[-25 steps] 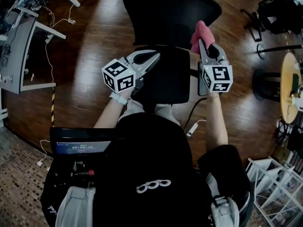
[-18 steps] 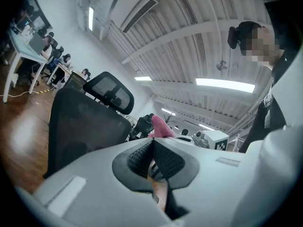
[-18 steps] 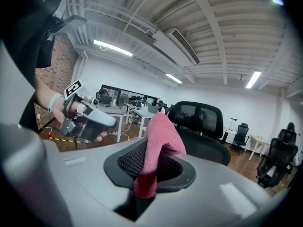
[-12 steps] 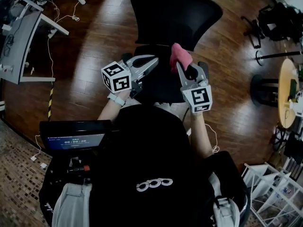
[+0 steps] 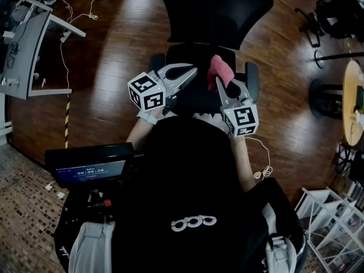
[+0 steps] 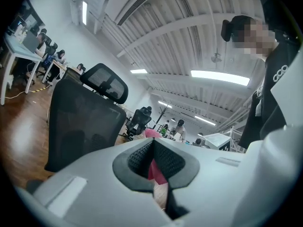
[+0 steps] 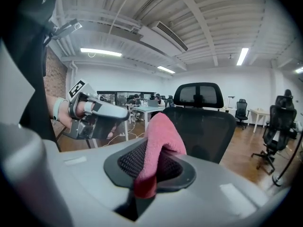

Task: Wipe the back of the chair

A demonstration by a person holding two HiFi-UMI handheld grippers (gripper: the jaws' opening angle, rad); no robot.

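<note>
Pink cloth (image 5: 218,67) is pinched between the jaws of the right gripper (image 5: 223,84), its folded end standing up past the pads. Compared with a second earlier, this gripper is found further towards the person's left. In that earlier picture it is held out by the chair's right-hand edge, and now it is brought in over the seat (image 5: 190,54), close beside the left gripper (image 5: 183,74). The chair back (image 5: 216,10) is seen higher in the head view than before and clear of the cloth. In the right gripper view it stands upright beyond the cloth with a gap between. No contact is made at present, so the wipe is judged to be between strokes or not properly begun, and the cloth has to be carried forward to the mesh. The left gripper's jaws are closed together on nothing; the pink glimpsed past them is the other gripper's cloth.

Dark, glossy wooden floor (image 5: 114,56) lies under the chair, with a white cable (image 5: 264,172) trailed over it. A grey table (image 5: 23,56) is set at the left, a round table (image 5: 350,95) at the right. An open office with strip lights and seated people is shown in the gripper views
</note>
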